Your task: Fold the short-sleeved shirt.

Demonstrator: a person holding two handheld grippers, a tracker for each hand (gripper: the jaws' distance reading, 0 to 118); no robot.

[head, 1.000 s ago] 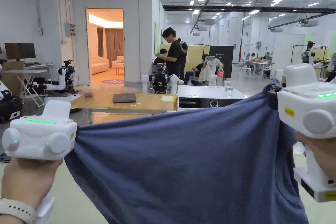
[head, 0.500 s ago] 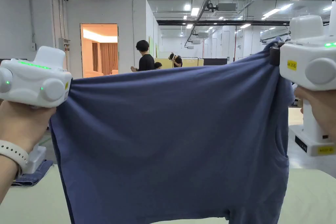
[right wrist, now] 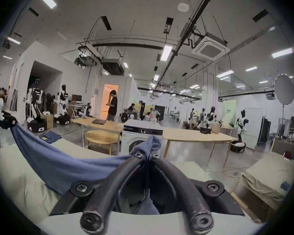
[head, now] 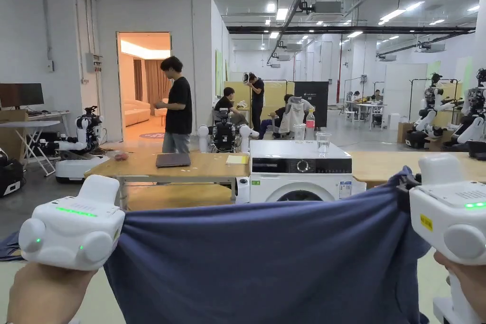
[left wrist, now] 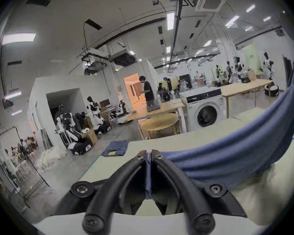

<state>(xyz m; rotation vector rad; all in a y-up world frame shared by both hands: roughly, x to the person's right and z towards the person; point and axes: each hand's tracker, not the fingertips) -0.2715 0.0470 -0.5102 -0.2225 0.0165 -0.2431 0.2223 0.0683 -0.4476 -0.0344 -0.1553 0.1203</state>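
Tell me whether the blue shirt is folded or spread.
Spread: the blue shirt hangs stretched between the left gripper and right gripper, each shut on its top edge.

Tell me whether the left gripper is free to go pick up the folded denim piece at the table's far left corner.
Probably not as things stand: the left gripper is shut on the blue shirt, stretched across to the right gripper. The denim piece lies uncovered, though.

Matt blue cloth shirt [head: 266, 263]; smooth white plastic left gripper [left wrist: 148, 154]; seemingly wooden table [head: 199, 164].
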